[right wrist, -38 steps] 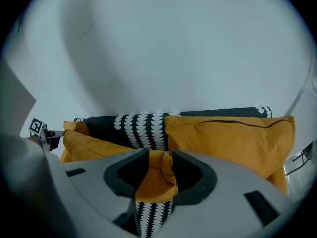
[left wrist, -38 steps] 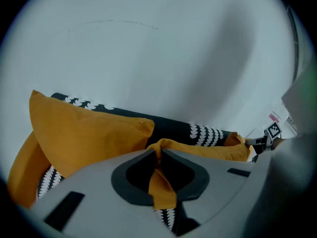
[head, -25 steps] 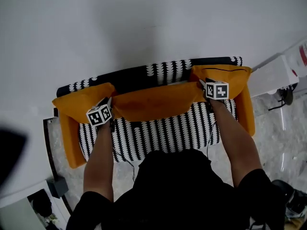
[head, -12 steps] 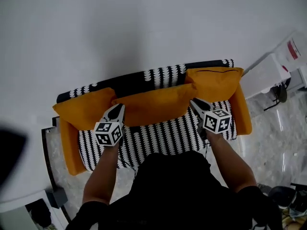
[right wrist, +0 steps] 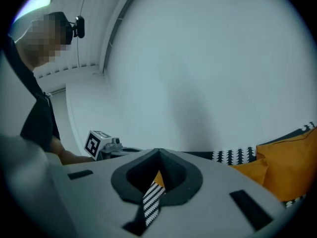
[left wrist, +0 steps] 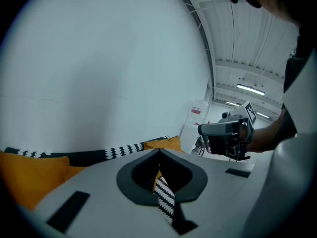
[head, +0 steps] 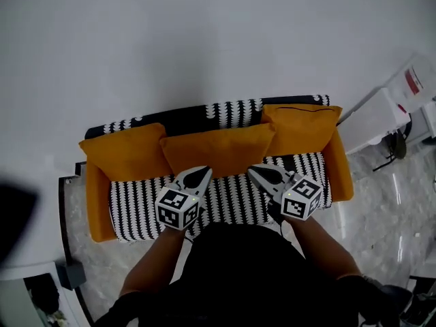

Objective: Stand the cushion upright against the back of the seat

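Head view, nearest first. The left gripper [head: 206, 172] and right gripper [head: 253, 170] hang side by side over the front half of the striped seat [head: 136, 206]. Both sets of fingers have just been closing and now meet tip to tip with nothing between them. Each gripper view shows only a sliver of stripe and orange behind the shut tips.

Next out is the cushion [head: 218, 148]. It stands on its long edge between a left-hand orange cushion [head: 122, 152] and a right-hand orange cushion [head: 300, 125]. Its long axis runs left to right along the back of the seat [head: 235, 111], square across the line both grippers point along.

The cushion lies ahead of and below the fingers. The left tips aim near its lower left corner, the right tips near its lower right. We rate neither hand as nearer. Both gripper views look over it at the white wall [head: 204, 33], so we read the fingers as clear of the fabric.

Judgement: the cushion looks upright and leaning on the back. Any correction would be a forward push at both ends.
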A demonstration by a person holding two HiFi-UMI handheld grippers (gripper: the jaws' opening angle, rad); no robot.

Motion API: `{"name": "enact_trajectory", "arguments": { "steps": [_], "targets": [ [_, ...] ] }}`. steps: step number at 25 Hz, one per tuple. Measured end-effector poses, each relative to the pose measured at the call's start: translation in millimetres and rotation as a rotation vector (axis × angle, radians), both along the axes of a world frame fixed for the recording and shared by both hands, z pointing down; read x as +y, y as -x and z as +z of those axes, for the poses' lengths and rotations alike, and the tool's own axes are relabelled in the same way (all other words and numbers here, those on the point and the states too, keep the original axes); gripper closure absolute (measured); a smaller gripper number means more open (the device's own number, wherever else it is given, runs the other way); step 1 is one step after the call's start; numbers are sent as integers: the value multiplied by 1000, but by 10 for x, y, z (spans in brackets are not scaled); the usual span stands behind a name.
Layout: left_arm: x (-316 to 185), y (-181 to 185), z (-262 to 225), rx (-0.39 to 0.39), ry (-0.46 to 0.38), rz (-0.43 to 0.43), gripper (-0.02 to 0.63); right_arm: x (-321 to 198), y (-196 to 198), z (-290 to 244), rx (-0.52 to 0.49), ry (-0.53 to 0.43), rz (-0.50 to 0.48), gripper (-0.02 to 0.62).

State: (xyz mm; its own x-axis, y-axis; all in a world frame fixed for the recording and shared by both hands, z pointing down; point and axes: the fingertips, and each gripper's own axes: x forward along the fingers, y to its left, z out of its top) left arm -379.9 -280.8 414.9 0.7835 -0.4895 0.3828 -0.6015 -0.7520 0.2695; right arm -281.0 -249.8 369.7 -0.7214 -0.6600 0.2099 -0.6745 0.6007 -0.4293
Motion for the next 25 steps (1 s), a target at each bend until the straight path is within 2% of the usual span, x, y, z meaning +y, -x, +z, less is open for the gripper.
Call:
{"name": "enact_trajectory", "arguments": {
  "steps": [4, 7, 9, 11, 14, 18, 25],
  "targets": [
    [361, -234, -100, 32, 5, 6, 589, 422, -73, -202, -71, -47, -44, 560],
    [614, -393, -227, 88, 17, -14, 589, 762, -198, -282, -168, -39, -55, 560],
    [827, -478, -308, 127, 30, -36, 589, 1008, -282, -314, -193, -48, -58, 560],
    [1079, -562, -355, 136, 26, -52, 589, 1291, -332, -309, -177, -63, -94, 558],
    [1560, -680, -333, 107, 12, -56, 589, 1777, -337, -231, -123, -81, -173, 560],
    [2249, -738, -216, 81, 20, -75, 589, 2301, -396, -67, -131, -38, -169, 560],
    [3023, -448, -130, 52, 46, -141, 589, 2809, -260, 133, -91, 14, -200, 560]
  ]
}}
